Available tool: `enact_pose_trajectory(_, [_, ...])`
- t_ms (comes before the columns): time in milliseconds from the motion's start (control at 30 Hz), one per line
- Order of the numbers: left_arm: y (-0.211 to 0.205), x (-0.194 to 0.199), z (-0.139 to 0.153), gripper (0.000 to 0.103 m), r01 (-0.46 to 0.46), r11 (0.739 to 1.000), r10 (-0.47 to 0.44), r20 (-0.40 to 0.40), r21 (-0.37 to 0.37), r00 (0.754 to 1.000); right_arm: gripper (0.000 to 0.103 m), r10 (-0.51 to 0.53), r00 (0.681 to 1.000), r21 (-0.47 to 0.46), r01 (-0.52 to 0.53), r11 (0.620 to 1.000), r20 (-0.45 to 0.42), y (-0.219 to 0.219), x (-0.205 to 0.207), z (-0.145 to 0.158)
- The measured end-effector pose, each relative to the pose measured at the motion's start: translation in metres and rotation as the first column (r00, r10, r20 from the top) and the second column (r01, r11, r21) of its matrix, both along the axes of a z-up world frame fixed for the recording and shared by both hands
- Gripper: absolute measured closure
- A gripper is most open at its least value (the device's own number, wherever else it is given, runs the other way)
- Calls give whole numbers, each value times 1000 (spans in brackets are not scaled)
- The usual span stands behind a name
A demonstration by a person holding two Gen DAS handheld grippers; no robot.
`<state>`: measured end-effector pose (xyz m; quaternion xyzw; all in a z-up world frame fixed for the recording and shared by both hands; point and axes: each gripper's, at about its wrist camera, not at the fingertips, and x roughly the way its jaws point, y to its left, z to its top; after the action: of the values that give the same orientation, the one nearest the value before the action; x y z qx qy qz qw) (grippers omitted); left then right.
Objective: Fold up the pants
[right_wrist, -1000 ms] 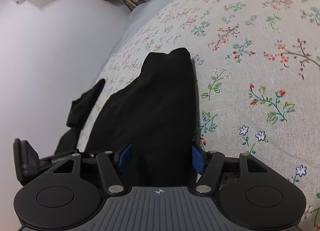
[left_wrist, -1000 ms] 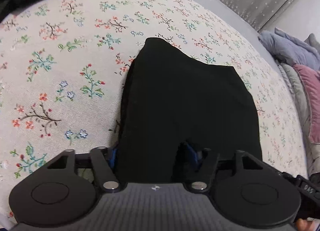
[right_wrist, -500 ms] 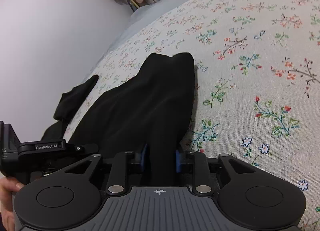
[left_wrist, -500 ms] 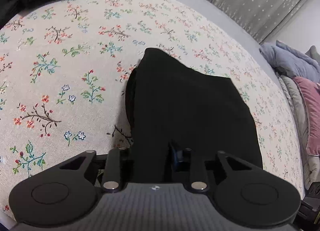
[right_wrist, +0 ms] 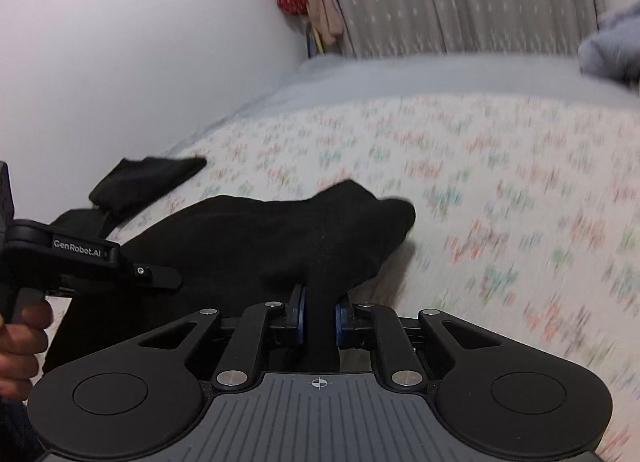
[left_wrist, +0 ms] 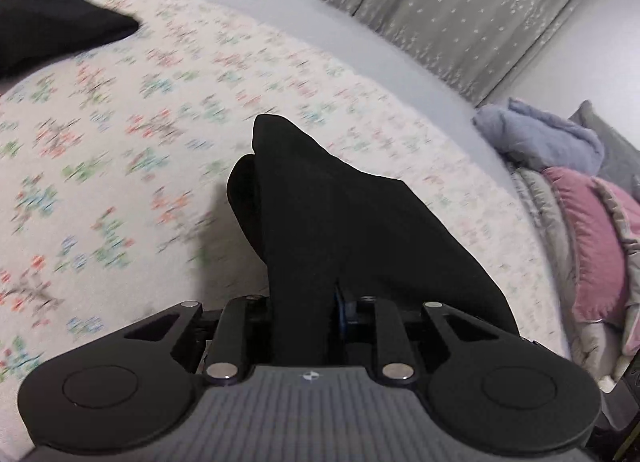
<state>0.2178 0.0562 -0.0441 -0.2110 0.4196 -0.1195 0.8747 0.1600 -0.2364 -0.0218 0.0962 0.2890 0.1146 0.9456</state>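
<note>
The black pants (left_wrist: 344, 229) lay on the flowered bedspread (left_wrist: 100, 149), their near edge pinched at two spots: the left gripper (left_wrist: 306, 302) had just narrowed onto a bunched thickness of cloth, and the right gripper (right_wrist: 319, 314) had its blue pads (right_wrist: 299, 312) pressed against a thin ridge of the same edge, having just closed too. The step in hand looked like the lift that starts a fold, with the grasp made and the near edge coming up off the bed. Next, both hands would probably need to carry that edge together toward the far end and lay it down square. Compared with a second ago, both tongs stood wide around the cloth then; now they gripped it, the views had tilted upward, and the right one had rolled.
</note>
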Motion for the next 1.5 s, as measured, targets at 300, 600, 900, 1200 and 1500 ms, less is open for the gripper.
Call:
enact_pose_trajectory(300, [-62, 59, 20, 66, 58, 996, -51, 95, -69, 994, 91, -87, 992, -59, 92, 994, 94, -58, 35, 36])
enact_pose_trajectory(600, [-127, 133, -65, 54, 136, 984, -137, -2, 117, 991, 87, -192, 977, 42, 196, 980, -91, -143, 100, -22])
enact_pose_trajectory(900, [-111, 133, -62, 52, 136, 989, -136, -11, 48, 991, 71, -229, 908, 382, 362, 850, -352, -200, 99, -73])
enact_pose_trajectory(1200, [-87, 123, -31, 49, 36, 995, -45, 97, 93, 994, 63, -324, 913, 221, 379, 899, -248, -188, 75, -42])
enact_pose_trajectory(1500, [-140, 65, -6, 55, 155, 952, -214, 211, 263, 954, 63, -239, 964, 110, 252, 961, -119, -150, 70, -18])
